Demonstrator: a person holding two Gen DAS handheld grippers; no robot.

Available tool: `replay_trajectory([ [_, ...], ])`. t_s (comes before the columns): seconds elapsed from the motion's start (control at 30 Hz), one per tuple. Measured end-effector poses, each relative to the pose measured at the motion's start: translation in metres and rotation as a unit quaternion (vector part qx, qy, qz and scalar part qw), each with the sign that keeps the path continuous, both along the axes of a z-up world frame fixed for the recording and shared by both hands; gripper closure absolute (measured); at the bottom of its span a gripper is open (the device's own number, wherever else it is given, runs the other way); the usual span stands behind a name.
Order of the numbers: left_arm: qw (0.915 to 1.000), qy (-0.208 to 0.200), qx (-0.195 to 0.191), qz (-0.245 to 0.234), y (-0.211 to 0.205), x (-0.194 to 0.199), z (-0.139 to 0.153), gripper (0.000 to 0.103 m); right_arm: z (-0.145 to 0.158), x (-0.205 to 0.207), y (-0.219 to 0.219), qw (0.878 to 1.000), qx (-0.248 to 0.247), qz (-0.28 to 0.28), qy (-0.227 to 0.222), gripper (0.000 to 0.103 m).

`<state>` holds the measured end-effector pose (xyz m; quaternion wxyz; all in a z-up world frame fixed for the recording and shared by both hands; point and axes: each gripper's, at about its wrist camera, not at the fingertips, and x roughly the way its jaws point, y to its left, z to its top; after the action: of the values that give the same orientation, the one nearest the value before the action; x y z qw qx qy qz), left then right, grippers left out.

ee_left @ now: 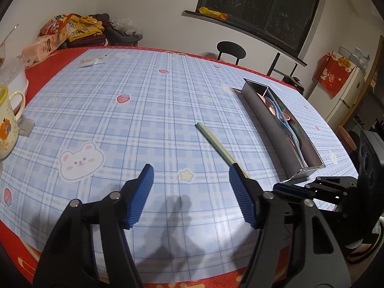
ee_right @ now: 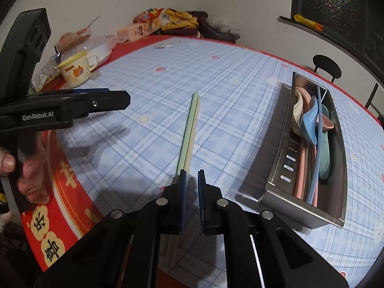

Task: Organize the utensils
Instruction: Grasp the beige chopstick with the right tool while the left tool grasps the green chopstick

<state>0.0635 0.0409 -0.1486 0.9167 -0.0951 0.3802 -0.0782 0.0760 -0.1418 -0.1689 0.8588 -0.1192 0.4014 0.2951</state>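
Note:
A pair of pale green chopsticks lies on the checked tablecloth, also in the left wrist view. A steel utensil tray at the right holds pink, blue, white and teal spoons and chopsticks; it also shows in the left wrist view. My left gripper is open and empty above the cloth, its right finger just left of the chopsticks' near end. My right gripper hovers over the chopsticks' near end with a narrow gap between its jaws, gripping nothing; the chopsticks pass under its left finger.
A cream mug stands at the table's left side, also in the left wrist view. Snack bags and a plastic container crowd the far left corner. A black chair stands beyond the far edge.

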Motion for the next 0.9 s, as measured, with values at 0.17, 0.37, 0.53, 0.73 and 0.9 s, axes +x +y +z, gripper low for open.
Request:
replay_trajectory([
  [0.17,0.9999,0.003,-0.009,-0.004,0.004,-0.001,-0.005,0.043,-0.001,0.0,0.004,1.0,-0.007,0.001,0.004,0.093],
  [0.37,0.9999,0.006,-0.011,-0.009,0.003,-0.001,-0.006,0.047,-0.001,0.002,0.013,1.0,-0.006,0.004,0.009,0.093],
  [0.53,0.9998,0.01,-0.011,-0.012,0.001,0.0,-0.007,0.047,-0.003,0.003,0.015,1.0,-0.006,0.0,0.01,0.093],
  [0.73,0.9994,0.022,-0.012,-0.021,-0.007,0.009,-0.01,0.052,-0.002,0.002,0.008,1.0,0.0,-0.006,0.019,0.093],
  [0.9,0.9988,0.032,-0.012,-0.035,-0.02,0.016,-0.013,0.054,0.001,0.002,-0.007,0.999,0.033,-0.005,0.041,0.096],
])
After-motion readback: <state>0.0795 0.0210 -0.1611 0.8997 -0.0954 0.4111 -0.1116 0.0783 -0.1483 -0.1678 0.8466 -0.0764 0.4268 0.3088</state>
